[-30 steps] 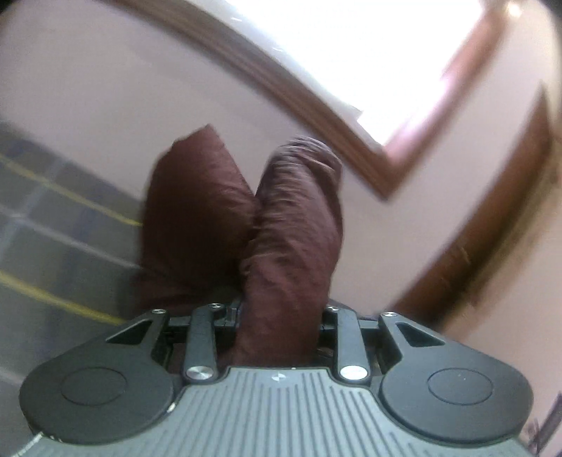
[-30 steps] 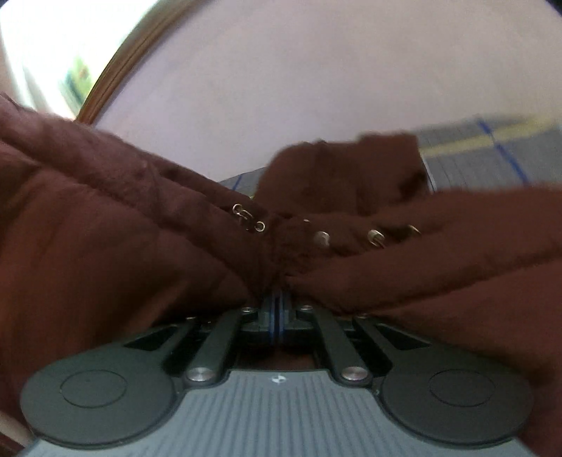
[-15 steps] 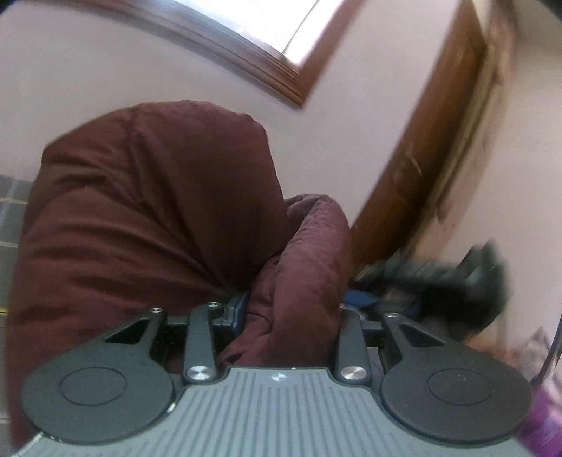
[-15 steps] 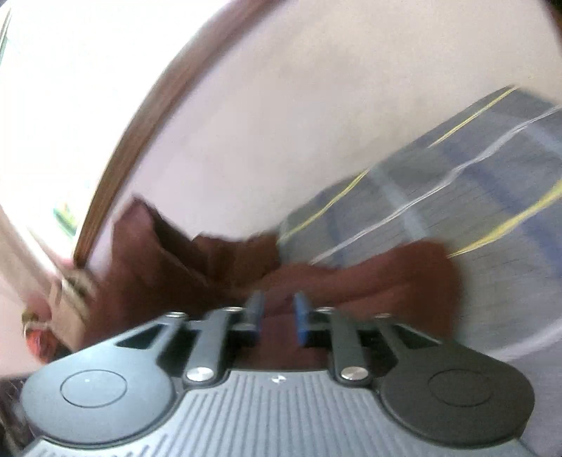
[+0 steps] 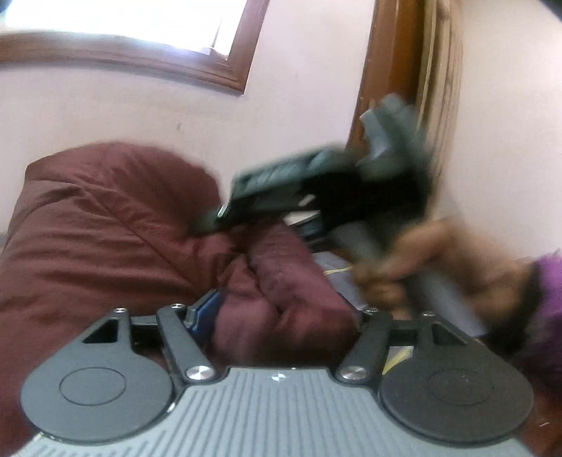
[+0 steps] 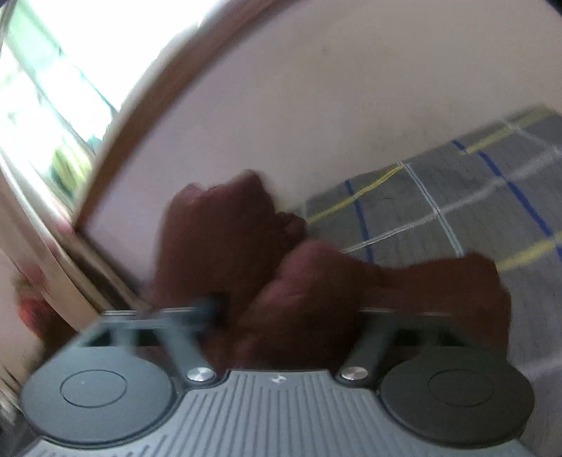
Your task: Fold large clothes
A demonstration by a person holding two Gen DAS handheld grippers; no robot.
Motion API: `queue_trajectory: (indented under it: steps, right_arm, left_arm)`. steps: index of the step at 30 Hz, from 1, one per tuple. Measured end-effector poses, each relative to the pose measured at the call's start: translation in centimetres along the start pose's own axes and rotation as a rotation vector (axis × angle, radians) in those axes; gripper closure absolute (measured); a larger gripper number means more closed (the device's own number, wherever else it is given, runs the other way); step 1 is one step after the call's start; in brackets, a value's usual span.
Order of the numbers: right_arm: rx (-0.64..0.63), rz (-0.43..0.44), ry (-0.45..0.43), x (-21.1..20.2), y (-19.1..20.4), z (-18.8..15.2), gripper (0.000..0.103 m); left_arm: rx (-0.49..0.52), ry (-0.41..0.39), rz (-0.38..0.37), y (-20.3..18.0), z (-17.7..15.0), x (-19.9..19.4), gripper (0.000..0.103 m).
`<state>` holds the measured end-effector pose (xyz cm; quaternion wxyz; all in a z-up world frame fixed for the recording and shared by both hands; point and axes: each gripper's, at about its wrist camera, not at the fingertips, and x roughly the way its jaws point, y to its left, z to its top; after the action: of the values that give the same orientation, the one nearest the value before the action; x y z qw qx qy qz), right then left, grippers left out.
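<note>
A dark maroon quilted garment [image 5: 105, 239] lies bunched on a grey checked bedspread [image 6: 456, 197]. My left gripper [image 5: 284, 313] has its jaws wide apart, with a fold of the garment lying loosely between them. My right gripper [image 6: 291, 309] also stands wide open, with the maroon cloth [image 6: 309, 281] bunched between its fingers. In the left wrist view the right gripper [image 5: 316, 186], blurred, hovers over the garment, held by a hand in a purple sleeve.
A pale pink wall [image 5: 298, 88] rises behind the bed, with a wooden-framed window [image 5: 140, 21] and a wooden door frame [image 5: 393, 70] at the right. The bedspread stretches off to the right in the right wrist view.
Both grippers were shut on the garment a second ago; the right opened half a second ago and both now stand wide apart. The cloth has dropped into a heap and the right gripper swung into the left view.
</note>
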<state>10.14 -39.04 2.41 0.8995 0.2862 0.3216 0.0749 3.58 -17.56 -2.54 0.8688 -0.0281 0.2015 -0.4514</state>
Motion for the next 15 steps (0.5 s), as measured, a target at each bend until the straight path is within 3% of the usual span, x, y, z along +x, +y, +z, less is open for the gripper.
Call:
queue_trajectory:
  steps: [2, 4, 7, 9, 10, 12, 15]
  right_arm:
    - [-0.064, -0.035, -0.014, -0.4, 0.5, 0.3, 0.079]
    - [-0.093, -0.042, -0.037, -1.6, 0.3, 0.2, 0.085]
    - [-0.118, -0.062, -0.041, -2.9, 0.0, -0.5, 0.091]
    - [-0.11, -0.061, -0.039, -3.0, -0.4, -0.8, 0.091]
    - [-0.101, -0.058, -0.042, -3.1, -0.6, -0.9, 0.091]
    - [-0.083, -0.043, -0.051, -3.4, -1.0, -1.0, 0.091]
    - [-0.018, -0.027, -0.045, -3.0, -2.4, -0.5, 0.084]
  left_arm:
    - [-0.038, -0.031, 0.003, 0.8, 1.1, -2.7, 0.025]
    - [-0.061, -0.103, 0.055, 2.1, 1.9, -5.8, 0.0]
    - [-0.064, -0.167, 0.16, 4.7, 2.6, -8.1, 0.001]
    - [-0.042, -0.096, 0.197, 6.3, 2.4, -6.5, 0.009]
    - [-0.061, -0.045, 0.188, 7.3, 1.8, -5.9, 0.026]
    - [-0.128, 0.011, 0.145, 8.5, 0.4, -4.4, 0.028]
    - [-0.118, -0.017, 0.12, 8.0, -0.8, -3.9, 0.028]
